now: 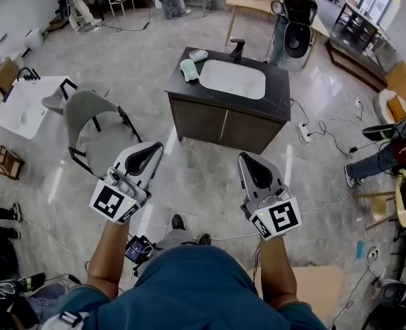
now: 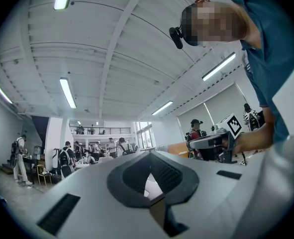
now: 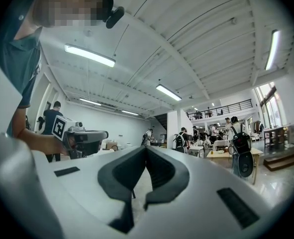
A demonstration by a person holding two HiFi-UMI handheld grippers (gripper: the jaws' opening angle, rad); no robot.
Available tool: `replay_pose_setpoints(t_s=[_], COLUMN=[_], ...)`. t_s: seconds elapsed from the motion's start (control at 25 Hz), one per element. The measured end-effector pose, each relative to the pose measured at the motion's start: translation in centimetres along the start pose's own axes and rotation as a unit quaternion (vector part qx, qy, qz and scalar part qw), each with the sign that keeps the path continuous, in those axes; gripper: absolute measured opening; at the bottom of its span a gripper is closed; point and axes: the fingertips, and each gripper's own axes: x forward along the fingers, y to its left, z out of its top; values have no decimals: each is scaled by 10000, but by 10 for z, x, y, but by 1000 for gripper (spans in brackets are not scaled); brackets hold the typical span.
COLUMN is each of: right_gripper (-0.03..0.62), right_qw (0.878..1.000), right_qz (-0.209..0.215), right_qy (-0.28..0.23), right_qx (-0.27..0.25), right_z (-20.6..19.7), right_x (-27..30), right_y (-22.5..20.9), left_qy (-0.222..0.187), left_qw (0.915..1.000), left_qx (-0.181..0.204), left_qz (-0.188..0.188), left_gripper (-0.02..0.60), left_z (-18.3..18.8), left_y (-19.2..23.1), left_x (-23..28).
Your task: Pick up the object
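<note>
Jaws of the left gripper [image 1: 151,155] and the right gripper [image 1: 252,162] are clenched together on nothing, side by side above the floor. Farther ahead, well apart from both, the pale green object [image 1: 189,69] lies on the dark sink cabinet [image 1: 282,91], just left of the white basin [image 1: 233,79].

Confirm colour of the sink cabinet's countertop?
Countertop is black, basin white; head view shows it best.

Head view: head-mounted, facing forward and steeply down; takes in the left gripper [image 1: 159,146], the right gripper [image 1: 244,157], the floor [image 1: 209,184] and, farther ahead, the sink cabinet [image 1: 223,126]. Left gripper view, right gripper view: each set close behind its own jaws, looking along them, tilted slightly up toward the ceiling [image 2: 112,44]. Shared: each gripper view catches the other gripper at its edge; both show the ceiling.
</note>
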Motion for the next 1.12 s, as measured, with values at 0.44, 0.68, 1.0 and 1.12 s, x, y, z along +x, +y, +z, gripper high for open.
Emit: replay_pose_setpoints(t_s=[0.44,0.68,1.0,1.12], right_gripper=[14,14,14,14], right_qw=[9995,9989,9981,9979], right_qz=[-291,-431,-561,-589], right_qy=[131,160,243,242], right_qx=[-1,-54,-111,-118], right_z=[-12,-20,-25,-25], right_x=[67,111,145,153], right_y=[-16,-16,-24,-35], left_qy=[-94,-199,-201,-171], left_qw=[9996,9989,9977,9975], left_qx=[-137,-217,-332,-340], left_qz=[-243,-366,-548,-592], left_gripper=[5,5,5,5], left_z=[-19,-33,-47,-51], left_y=[72,120,154,159], left_x=[30,43,60,70])
